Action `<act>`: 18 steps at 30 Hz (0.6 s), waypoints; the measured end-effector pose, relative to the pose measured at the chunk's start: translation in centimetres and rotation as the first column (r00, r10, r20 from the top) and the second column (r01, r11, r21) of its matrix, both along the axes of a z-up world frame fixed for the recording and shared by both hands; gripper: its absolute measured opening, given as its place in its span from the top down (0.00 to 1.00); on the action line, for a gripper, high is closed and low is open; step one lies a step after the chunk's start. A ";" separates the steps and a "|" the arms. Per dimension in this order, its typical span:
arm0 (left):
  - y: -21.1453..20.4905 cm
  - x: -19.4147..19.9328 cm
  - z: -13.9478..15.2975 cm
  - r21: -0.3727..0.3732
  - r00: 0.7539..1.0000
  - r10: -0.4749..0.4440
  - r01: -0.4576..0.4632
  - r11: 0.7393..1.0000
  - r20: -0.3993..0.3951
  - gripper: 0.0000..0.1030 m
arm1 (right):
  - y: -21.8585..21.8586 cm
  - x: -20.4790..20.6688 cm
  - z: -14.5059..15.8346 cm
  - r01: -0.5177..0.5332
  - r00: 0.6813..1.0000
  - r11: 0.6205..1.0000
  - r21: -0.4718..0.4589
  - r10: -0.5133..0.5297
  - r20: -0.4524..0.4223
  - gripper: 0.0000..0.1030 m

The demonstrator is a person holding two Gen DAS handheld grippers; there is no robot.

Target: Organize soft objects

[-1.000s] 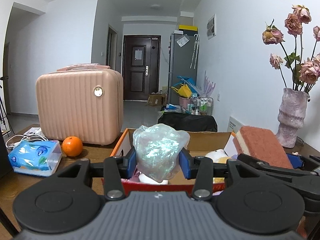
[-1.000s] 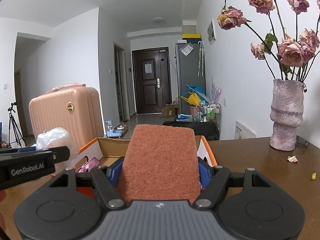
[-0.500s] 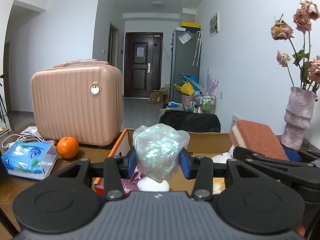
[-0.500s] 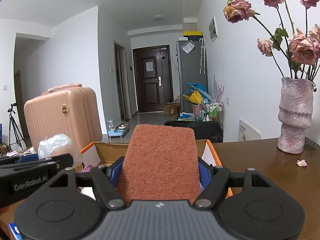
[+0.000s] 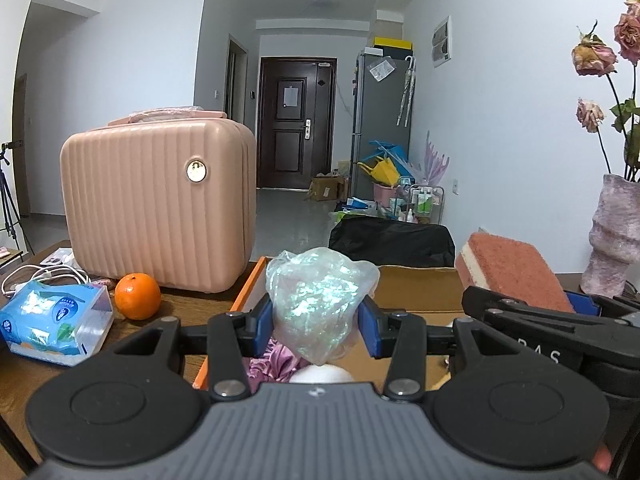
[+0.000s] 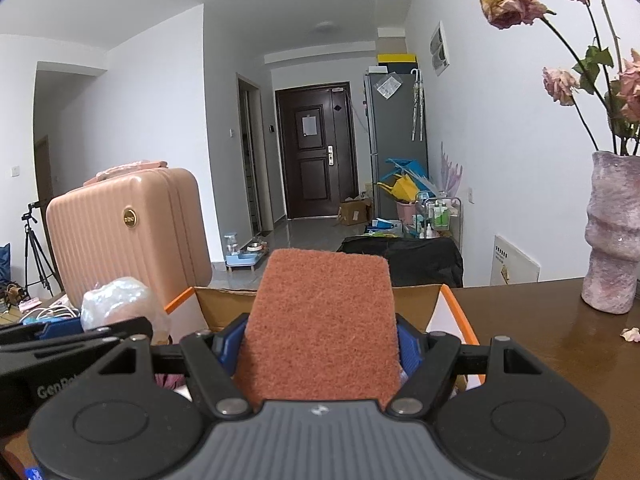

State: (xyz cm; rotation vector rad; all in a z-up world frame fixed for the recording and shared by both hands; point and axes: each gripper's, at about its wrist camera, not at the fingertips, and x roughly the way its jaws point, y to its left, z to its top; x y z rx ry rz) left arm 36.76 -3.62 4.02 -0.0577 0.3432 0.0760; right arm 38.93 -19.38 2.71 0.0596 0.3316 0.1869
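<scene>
Iridescent plastic bag [image 5: 320,300] clamped in left gripper [image 5: 318,326] above cardboard box [image 5: 416,288], right gripper [image 6: 320,344] squeezing rust-coloured sponge [image 6: 320,320], box contents possibly fabric.

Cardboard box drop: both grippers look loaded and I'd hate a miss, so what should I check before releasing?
1. Left gripper shut on the crumpled plastic bag: ok.
2. Right gripper shut on the scouring sponge: ok.
3. Bag hangs over the open cardboard box: ok, pink cloth and a white object lie beneath it.
4. Sponge over the box opening: cannot tell, it hides the interior.
5. Free space left in the box: cannot tell.
6. Orange and tissue pack outside the box, clear of the drop: ok.
</scene>
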 end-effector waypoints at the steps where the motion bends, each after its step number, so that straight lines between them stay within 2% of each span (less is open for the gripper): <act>1: 0.0 0.2 0.0 0.000 1.000 0.001 -0.001 1.000 -0.001 0.57 | 0.1 0.1 0.0 0.000 1.000 1.000 -0.001 0.000 -0.001 0.31; 18: 0.6 3.3 -0.6 -0.006 0.999 0.006 -0.006 1.000 -0.039 0.57 | 0.8 3.3 -0.2 0.004 0.999 1.000 -0.013 -0.004 -0.041 0.31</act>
